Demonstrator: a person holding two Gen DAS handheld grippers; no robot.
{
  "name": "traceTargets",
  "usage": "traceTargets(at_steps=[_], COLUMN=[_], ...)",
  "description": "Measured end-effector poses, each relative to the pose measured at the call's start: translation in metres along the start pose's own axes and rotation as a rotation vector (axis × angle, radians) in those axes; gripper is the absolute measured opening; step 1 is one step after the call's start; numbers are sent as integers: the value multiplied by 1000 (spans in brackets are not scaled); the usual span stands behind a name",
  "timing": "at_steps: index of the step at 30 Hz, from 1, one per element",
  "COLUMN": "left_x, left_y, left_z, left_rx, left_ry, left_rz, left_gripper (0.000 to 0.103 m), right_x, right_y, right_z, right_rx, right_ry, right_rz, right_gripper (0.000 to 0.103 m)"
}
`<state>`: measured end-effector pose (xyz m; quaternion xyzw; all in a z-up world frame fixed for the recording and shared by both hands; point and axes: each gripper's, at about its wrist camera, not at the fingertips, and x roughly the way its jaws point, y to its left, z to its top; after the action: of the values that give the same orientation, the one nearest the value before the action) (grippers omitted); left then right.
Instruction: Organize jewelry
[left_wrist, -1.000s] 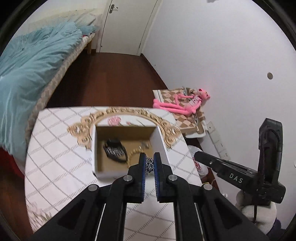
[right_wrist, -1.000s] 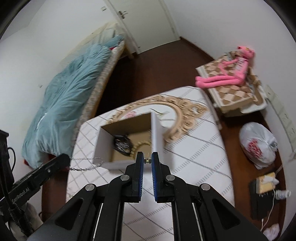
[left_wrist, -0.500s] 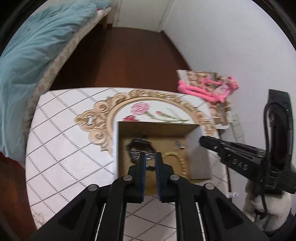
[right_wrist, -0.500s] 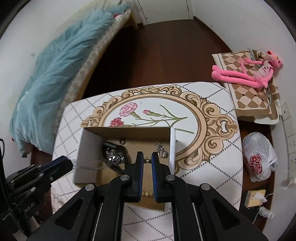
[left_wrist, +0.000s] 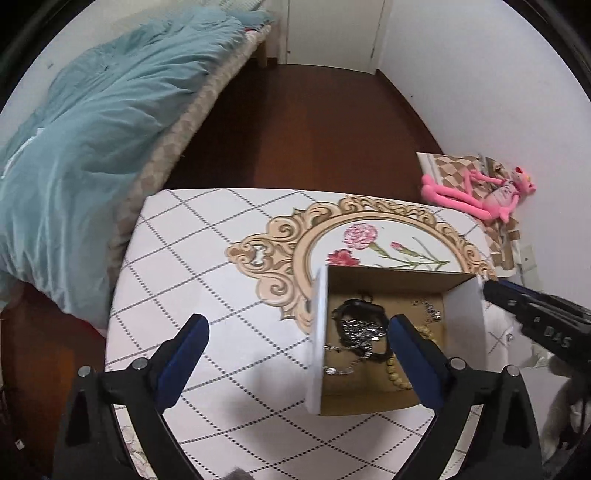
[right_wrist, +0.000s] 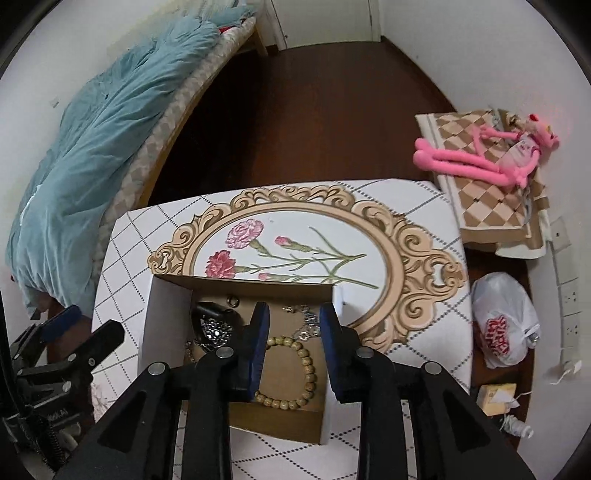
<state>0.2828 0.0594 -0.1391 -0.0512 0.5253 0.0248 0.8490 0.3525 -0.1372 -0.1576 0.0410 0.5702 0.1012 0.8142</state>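
An open cardboard box (left_wrist: 463, 310) (right_wrist: 168, 314) stands on the table and holds jewelry: a wooden bead bracelet (right_wrist: 308, 363), a black watch with a silver chain (left_wrist: 360, 328) (right_wrist: 216, 325), and a small silver chain (right_wrist: 308, 319). My left gripper (left_wrist: 295, 334) is wide open and empty above the table, its right finger over the box. My right gripper (right_wrist: 291, 321) is open and empty, just above the bead bracelet inside the box.
The table (left_wrist: 207, 258) has a white diamond-pattern cloth with a gold floral frame (right_wrist: 295, 229). A bed with a teal duvet (left_wrist: 81, 140) is to the left. A pink plush (right_wrist: 480, 155) and a plastic bag (right_wrist: 504, 321) lie on the floor at right.
Both grippers were shut on a silver chain stretched between them; both have opened and the chain now lies in the box. The left gripper has shifted left of the box.
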Motion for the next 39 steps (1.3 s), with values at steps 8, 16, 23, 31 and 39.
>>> traceTargets(at_steps=[8,16,23,31,39], left_x=[-9,-22,-65,-139,-224], left_y=[-5,-12,-19,-22,-24], left_z=[-23,-46,-66,-89,-119], left_rx=[26,27,40,37,40], left_ry=[-63,-65,-119,-210,-323], left_rz=[77,71,53,18,46], left_gripper=[103,103,103,103,103], right_x=[-22,-34,-67,-141,-233], right_y=[-9,-8,3,14,31], right_z=[-33,-72,-95,-129,-166], right_rx=[-16,-19,-11,-8,-25], right_ry=[-51,-63,-120,-236,-357], right_rz=[-172,-231,-238,-265,-282], right_gripper=[95,101,101,101,103])
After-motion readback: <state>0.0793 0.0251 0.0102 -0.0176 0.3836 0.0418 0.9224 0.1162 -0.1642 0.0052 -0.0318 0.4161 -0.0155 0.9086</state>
